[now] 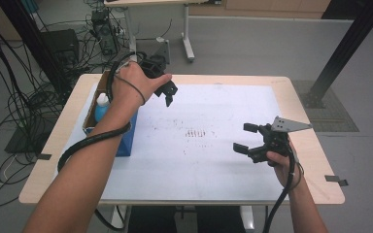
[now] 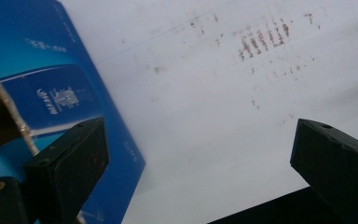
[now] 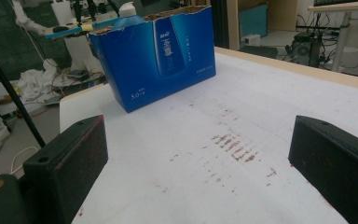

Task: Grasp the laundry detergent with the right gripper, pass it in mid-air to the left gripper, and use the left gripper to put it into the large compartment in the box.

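A blue open-topped cardboard box (image 1: 127, 141) stands at the table's left edge, and a bottle with a white cap (image 1: 103, 103) sticks up inside it. My left gripper (image 1: 169, 97) hangs over the white sheet just right of the box's far end and points down. In the left gripper view its jaws (image 2: 200, 149) stand wide apart over bare sheet, with the box (image 2: 60, 93) beside the left one. My right gripper (image 1: 243, 137) rests low at the right of the table, open and holding nothing. It faces the box (image 3: 163, 56) across the sheet.
A white sheet (image 1: 213, 160) with a patch of reddish-brown marks (image 1: 196, 133) covers the wooden table (image 1: 320, 194). Tangled cables (image 1: 9, 97) lie on the floor to the left. Another table's legs (image 1: 188, 43) stand behind, and a black post (image 1: 345, 48) rises at the right.
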A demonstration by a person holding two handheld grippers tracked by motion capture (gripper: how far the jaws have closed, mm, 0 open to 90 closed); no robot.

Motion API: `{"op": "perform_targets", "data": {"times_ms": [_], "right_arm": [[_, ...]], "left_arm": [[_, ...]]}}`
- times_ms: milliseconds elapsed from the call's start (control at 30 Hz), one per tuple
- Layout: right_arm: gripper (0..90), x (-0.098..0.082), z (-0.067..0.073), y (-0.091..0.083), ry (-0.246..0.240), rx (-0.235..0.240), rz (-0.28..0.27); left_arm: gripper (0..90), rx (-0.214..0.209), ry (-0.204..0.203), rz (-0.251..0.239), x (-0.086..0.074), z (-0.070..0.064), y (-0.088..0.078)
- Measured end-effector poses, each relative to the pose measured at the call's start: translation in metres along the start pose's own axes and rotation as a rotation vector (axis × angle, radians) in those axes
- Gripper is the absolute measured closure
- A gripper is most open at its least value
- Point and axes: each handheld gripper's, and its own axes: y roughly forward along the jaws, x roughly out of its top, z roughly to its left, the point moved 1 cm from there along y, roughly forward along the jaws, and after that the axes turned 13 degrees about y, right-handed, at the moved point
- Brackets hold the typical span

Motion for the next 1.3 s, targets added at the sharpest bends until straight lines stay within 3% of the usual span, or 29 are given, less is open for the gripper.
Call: {"op": "perform_targets", "data": {"times_ms": [167, 500, 1300], "right_arm": [[4.6, -0.001, 0.000, -0.002, 0.001, -0.003, -0.003], [4.6, -0.003, 0.002, -0.005, 0.005, -0.011, -0.001], [4.7, -0.001, 0.003, -0.004, 0.004, -0.013, 0.005]], "left_arm": [[4.9, -0.018, 0.020, 0.010, 0.005, -0.004, 0.014], [5.0, -0.044, 0.022, 0.033, 0.009, -0.005, 0.039], [5.0, -0.079, 0.042, 0.043, 0.008, -0.007, 0.075]]}}
